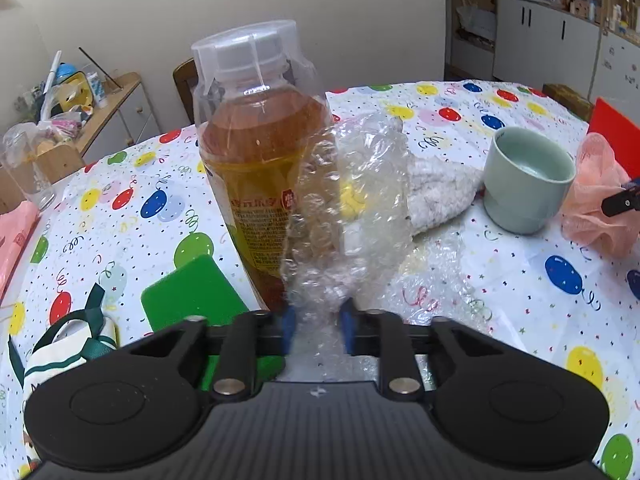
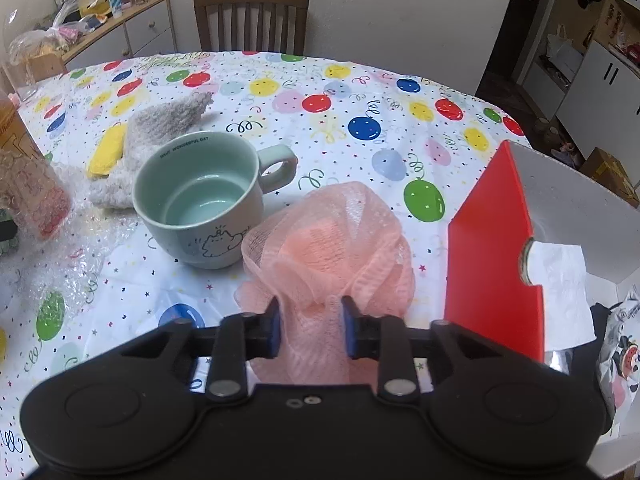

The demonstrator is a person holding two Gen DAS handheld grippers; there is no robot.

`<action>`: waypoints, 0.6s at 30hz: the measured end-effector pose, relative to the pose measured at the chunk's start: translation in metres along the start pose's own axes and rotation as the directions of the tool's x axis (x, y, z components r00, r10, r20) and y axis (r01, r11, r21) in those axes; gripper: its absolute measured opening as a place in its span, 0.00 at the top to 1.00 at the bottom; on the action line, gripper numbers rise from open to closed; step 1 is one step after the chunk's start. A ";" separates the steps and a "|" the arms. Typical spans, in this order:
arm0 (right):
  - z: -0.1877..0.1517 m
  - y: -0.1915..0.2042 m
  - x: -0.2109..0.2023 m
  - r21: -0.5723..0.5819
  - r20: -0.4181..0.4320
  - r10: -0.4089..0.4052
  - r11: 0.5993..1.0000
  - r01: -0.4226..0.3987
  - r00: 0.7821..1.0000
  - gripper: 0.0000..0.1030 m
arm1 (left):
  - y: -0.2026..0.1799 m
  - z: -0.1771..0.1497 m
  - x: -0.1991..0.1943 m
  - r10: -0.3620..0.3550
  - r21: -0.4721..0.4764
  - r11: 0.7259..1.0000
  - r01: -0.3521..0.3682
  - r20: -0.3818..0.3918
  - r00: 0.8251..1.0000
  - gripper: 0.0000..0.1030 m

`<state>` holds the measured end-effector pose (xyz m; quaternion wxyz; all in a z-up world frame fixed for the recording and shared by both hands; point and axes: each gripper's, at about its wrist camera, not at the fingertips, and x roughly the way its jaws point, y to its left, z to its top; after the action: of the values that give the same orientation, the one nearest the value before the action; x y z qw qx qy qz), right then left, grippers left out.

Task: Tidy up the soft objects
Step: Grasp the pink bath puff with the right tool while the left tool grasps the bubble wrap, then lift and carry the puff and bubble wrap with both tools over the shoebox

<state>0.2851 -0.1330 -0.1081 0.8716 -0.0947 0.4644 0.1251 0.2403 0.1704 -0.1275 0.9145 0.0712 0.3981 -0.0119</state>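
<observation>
A crumpled sheet of clear bubble wrap rises from between the blue pads of my left gripper, which is shut on its lower end. The wrap leans against a bottle of amber drink. A pink mesh bath pouf lies on the balloon-print tablecloth, and my right gripper is shut on its near side. In the left wrist view the pouf shows at the far right. A fluffy grey-white cloth lies behind the mug, with a yellow sponge at its left.
A pale green mug stands just left of the pouf. A white box with a red divider and a white tissue sits at the right. A green card and a white-and-green pouch lie at the left. A wooden chair stands behind the table.
</observation>
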 end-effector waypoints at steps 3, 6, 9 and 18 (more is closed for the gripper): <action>-0.002 -0.003 -0.005 0.015 0.016 0.007 1.000 -0.007 1.000 0.82 | -0.002 0.001 -0.004 -0.005 -0.018 1.000 0.005 0.005 1.000 0.87; -0.005 -0.006 -0.013 0.030 0.038 0.016 0.999 -0.017 0.999 0.86 | -0.006 0.001 -0.009 -0.019 -0.023 1.000 0.020 0.019 1.000 0.88; -0.009 -0.009 -0.024 0.041 0.064 0.020 0.999 -0.023 0.998 0.89 | -0.010 0.003 -0.016 -0.023 -0.032 0.999 0.024 0.036 0.999 0.89; -0.022 -0.024 -0.063 0.079 0.132 0.056 0.995 -0.067 0.990 0.93 | -0.015 0.013 -0.045 -0.063 -0.127 0.989 0.071 0.068 0.996 0.89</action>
<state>0.2415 -0.1696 -0.0664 0.8989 -0.0355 0.4142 0.1384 0.2178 0.1521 -0.0873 0.9285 -0.0019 0.3707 -0.0191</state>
